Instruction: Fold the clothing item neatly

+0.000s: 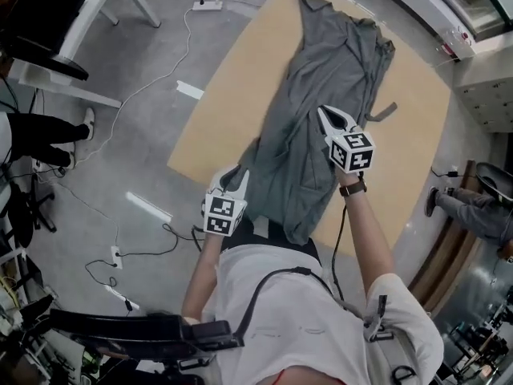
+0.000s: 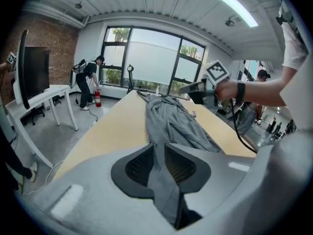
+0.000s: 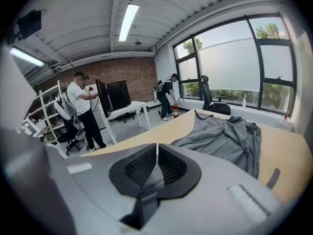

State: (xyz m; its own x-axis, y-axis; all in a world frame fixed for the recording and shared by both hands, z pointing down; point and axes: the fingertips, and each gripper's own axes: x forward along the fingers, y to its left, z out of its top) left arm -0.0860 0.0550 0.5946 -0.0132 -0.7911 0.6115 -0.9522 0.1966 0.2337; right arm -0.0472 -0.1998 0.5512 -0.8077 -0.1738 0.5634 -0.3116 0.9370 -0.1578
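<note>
Lying lengthwise along the tan table (image 1: 232,87), the grey garment (image 1: 321,79) reaches the near edge by the person. The left gripper (image 2: 157,151) has its 2 jaws slightly apart with cloth running between them; the right gripper (image 3: 156,148) pinches a fold tight.

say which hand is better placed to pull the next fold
Right, probably: the right hand-held gripper is shut on the grey garment at mid-length, while the left hand-held gripper sits at the table edge with jaws apart around cloth.
</note>
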